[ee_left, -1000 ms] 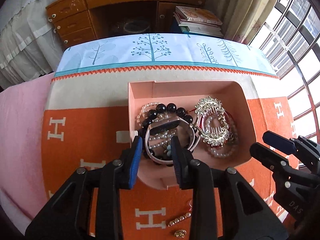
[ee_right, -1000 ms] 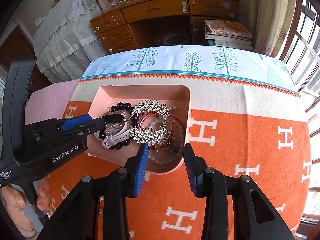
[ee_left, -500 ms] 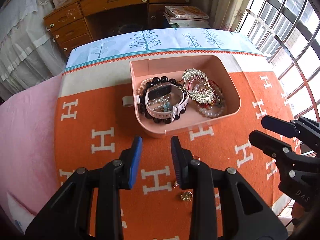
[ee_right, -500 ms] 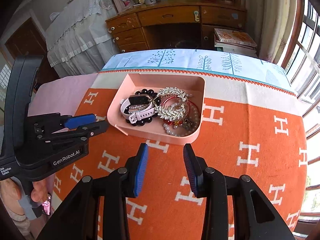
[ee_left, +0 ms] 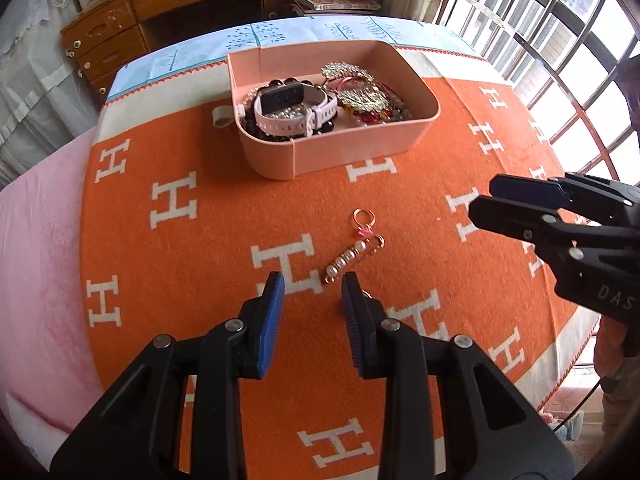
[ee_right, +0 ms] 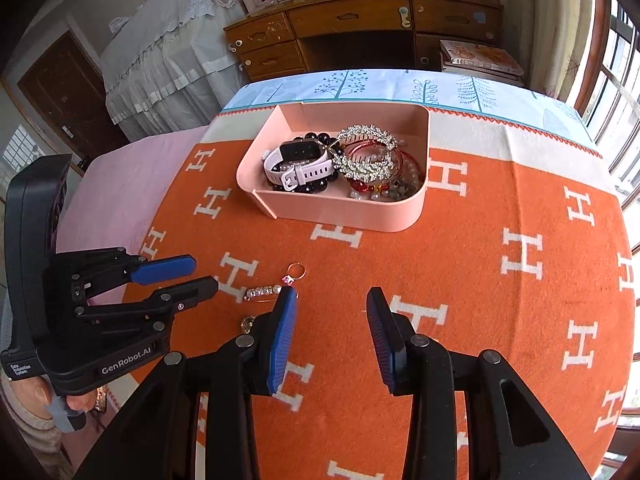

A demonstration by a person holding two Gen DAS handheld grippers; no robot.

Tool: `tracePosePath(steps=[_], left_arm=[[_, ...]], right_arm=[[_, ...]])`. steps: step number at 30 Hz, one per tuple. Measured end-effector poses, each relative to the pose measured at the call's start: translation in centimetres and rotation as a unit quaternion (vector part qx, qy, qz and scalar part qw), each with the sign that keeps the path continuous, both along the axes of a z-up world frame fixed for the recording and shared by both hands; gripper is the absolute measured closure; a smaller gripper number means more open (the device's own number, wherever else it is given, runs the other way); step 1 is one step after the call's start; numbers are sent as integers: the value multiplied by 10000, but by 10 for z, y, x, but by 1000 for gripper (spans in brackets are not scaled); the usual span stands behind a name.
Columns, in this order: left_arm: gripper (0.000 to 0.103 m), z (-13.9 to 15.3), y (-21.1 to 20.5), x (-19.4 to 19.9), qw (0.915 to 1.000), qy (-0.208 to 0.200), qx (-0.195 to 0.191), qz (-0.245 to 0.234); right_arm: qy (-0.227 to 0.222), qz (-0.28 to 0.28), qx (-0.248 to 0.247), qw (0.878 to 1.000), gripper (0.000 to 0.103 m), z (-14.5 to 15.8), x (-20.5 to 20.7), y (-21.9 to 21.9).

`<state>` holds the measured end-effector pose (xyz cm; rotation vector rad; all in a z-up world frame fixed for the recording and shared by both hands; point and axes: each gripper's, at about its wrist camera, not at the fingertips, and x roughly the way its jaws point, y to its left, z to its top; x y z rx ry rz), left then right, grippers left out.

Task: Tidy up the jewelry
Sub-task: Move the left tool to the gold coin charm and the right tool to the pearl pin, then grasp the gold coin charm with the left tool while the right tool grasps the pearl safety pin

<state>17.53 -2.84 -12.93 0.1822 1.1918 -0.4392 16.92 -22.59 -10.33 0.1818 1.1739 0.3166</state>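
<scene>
Both claws gape over orange cloth (ee_left: pixel 200 264); pearl pin (ee_left: pixel 352 258) loose.

"GenRobot.AI" marks the left tool (ee_right: pixel 188 276); white "H"s pattern the blanket (ee_right: pixel 480 240).

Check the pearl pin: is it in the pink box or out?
Out. The pearl pin lies on the orange cloth in front of the pink box, just ahead of the open left claw.

An orange blanket (ee_right: pixel 472 240) patterned with white H letters lies over a pale blue cloth (ee_right: pixel 400 84) printed with trees and edged in orange zigzag. The tray (ee_right: pixel 344 210) is peach-pink — inside, a pale pink watch (ee_right: pixel 300 168), black beads (ee_right: pixel 316 136), a silver comb (ee_right: pixel 366 152). Blue-padded black grippers (ee_left: pixel 312 296).
</scene>
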Motion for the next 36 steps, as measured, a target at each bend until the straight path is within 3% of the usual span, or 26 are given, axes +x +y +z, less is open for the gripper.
tracePosePath(steps=[5,12,18,31,36], left_arm=[[75,-11,-6,-19,9996,74,-168,-219],[74,-27,-10,-34,9993,-48,-325,-172],[74,-31,-11,-37,9988,-411,-282,26],[74,-46,-33,-39,9975,-694,102,-73],[75,-47,-32,-37,9976,-698,31,19]], right_arm=[[80,-51,107,9999,66,-13,-8,-4],[32,-58,237,9997,66,-34,-27,-6],[-148,-152,377,9991,66,-48,-45,-10],[-73,-309,786,9964,66,-67,-58,-22],[-80,-309,842,9959,66,-72,-60,-22]])
